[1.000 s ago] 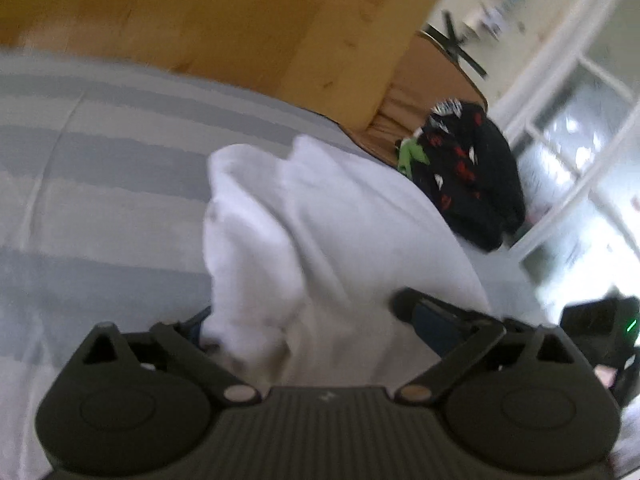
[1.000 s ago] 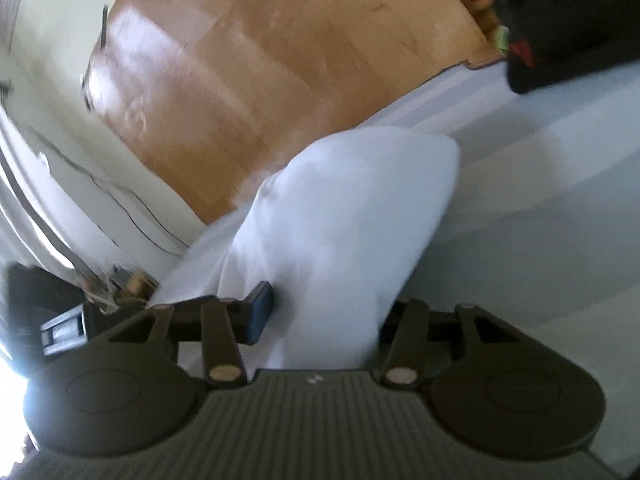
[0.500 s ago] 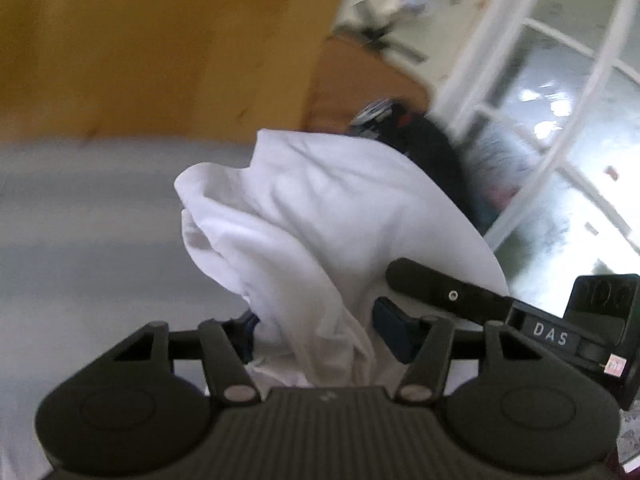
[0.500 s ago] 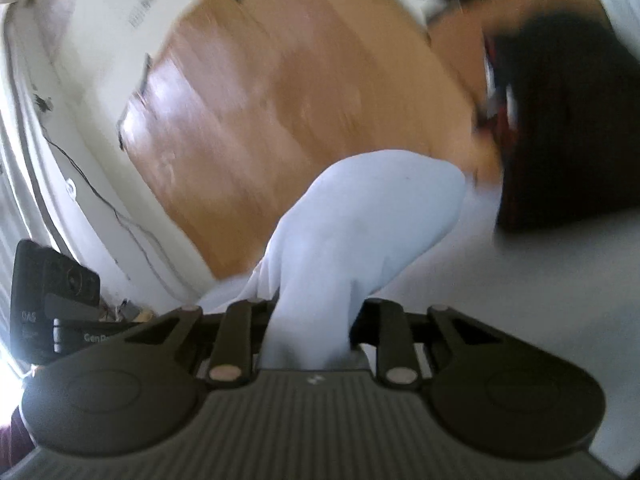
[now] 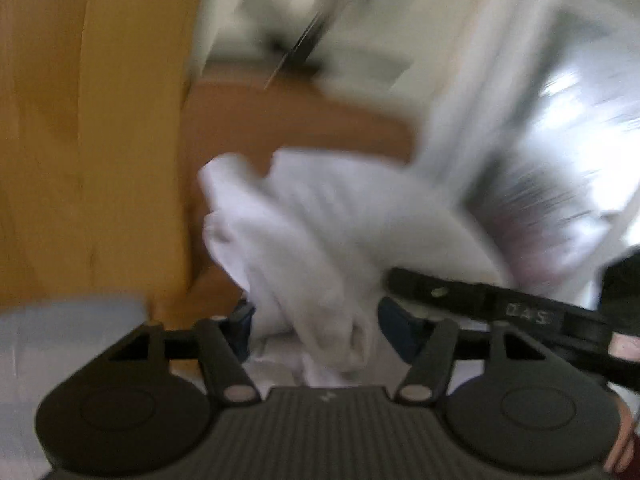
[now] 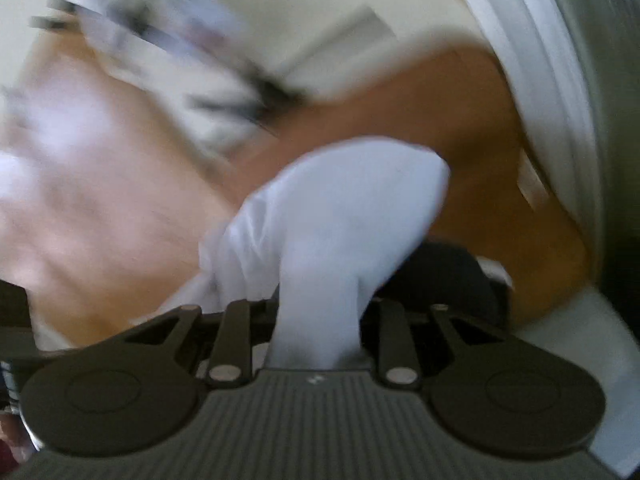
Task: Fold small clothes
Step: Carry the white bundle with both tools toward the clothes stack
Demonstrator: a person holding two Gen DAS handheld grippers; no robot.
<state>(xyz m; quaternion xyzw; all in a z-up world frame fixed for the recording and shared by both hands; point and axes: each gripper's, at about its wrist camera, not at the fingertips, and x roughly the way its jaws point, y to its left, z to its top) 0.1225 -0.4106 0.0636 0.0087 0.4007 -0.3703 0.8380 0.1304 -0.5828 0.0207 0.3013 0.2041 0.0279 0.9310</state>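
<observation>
The left tongs (image 5: 316,322) are sitting at the bottom middle of the left view. A bunched white cloth (image 5: 320,240) is filling the gap between their two blue pads (image 5: 400,330). The tongs are opening a little right now, but the cloth is still hanging from them, and it is too blurry to tell how hard the pads are pressing.

The cloth is rising up from the tongs into the middle of the picture, all crumpled and folded over itself. It is up in the air, with the brown wood floor (image 5: 88,120) behind it on the left. A bit of the pale striped bed (image 5: 60,320) is showing at the lower left edge.

The other tongs (image 5: 496,304) are reaching in from the right side of the left view, with a finger lying against the cloth.

In the right view, the right tongs (image 6: 318,316) are sitting at the bottom middle. They are standing narrow and pinching the white cloth (image 6: 340,216) tight between them. The cloth is puffing up from them into the middle of the picture. A dark lump (image 6: 448,276) is sitting just behind the cloth on the right; it is too blurry to tell what it is.

Everything behind is smeared and blurry in both views.
</observation>
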